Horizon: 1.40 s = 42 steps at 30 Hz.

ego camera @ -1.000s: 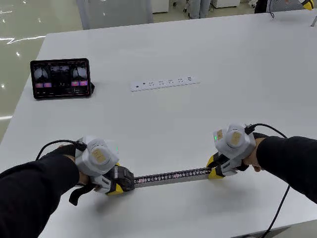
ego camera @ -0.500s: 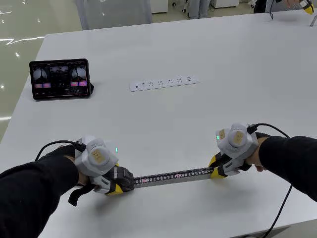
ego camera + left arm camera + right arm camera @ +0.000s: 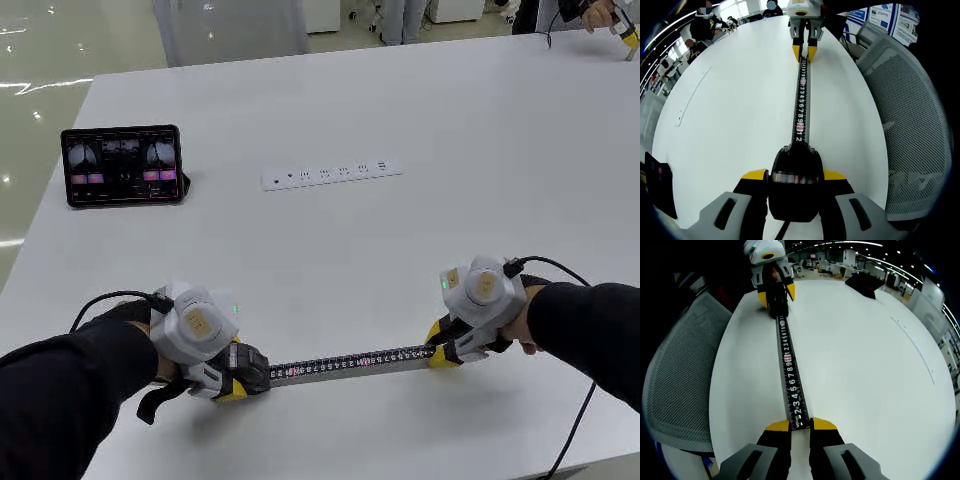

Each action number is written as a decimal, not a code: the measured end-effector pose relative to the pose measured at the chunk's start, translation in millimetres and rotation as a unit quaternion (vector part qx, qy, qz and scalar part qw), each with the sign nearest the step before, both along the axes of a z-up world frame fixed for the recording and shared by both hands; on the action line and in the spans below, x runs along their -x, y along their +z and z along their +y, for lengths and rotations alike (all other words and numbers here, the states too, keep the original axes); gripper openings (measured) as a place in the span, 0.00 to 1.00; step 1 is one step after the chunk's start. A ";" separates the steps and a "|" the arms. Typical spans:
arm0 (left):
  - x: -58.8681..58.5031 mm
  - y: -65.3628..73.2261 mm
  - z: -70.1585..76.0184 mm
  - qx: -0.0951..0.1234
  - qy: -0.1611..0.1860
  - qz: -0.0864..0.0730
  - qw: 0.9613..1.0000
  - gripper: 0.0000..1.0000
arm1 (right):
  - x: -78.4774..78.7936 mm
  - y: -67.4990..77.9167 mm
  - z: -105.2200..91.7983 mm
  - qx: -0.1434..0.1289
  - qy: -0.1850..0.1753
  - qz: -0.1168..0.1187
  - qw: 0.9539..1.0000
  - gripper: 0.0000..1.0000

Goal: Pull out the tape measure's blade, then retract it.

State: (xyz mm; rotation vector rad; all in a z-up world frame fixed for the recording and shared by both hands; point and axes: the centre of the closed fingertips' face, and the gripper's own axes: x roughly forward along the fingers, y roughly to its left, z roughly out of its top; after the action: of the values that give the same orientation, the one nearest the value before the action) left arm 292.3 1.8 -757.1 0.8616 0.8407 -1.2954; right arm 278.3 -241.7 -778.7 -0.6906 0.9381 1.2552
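your left gripper (image 3: 794, 176) is clamped on the tape's black case (image 3: 250, 365), one yellow-tipped jaw on each side of it. in the head view the case sits at the lower left of the frame, low over the near edge of the white desk (image 3: 450, 150). i cannot tell whether it touches the surface.

the blade (image 3: 350, 360) is pulled out. it runs from the case toward the lower right of the head view, rising slightly, in one straight line. it is dark with white numerals and a few red marks. in the right gripper view the numerals start at the bottom centre and climb toward the case near the top of the frame.

your right gripper (image 3: 800, 426) is closed on the blade's free end, its jaws close together with the tip pinched between them. the two grippers are well apart, facing each other along the blade.

a tablet (image 3: 122, 162) with a lit screen stands at the upper left of the head view. a white power strip (image 3: 330, 173) lies flat near the upper centre, well apart from the blade. a grey mesh chair (image 3: 905, 125) shows at the right of the left gripper view, just beside the desk edge.
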 end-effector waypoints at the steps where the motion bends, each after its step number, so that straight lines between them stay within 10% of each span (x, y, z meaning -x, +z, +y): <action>1: -0.1 0.0 0.0 0.000 0.000 0.000 1.000 0.35 | 0.0 0.0 0.2 0.001 0.000 0.000 1.000 0.09; 29: 0.3 -1.8 0.7 -0.020 -0.040 -0.011 0.999 0.36 | 0.9 0.2 1.7 0.022 0.015 -0.006 1.000 0.12; 42: -2.7 3.9 5.3 -0.033 -0.045 0.008 0.998 0.39 | -1.7 8.3 -1.0 0.037 0.031 -0.011 0.999 0.19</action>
State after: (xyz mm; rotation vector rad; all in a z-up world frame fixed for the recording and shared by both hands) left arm 295.0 7.1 -753.2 0.9522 0.8695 -1.3603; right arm 280.0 -242.6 -770.4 -0.7951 0.9549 1.2699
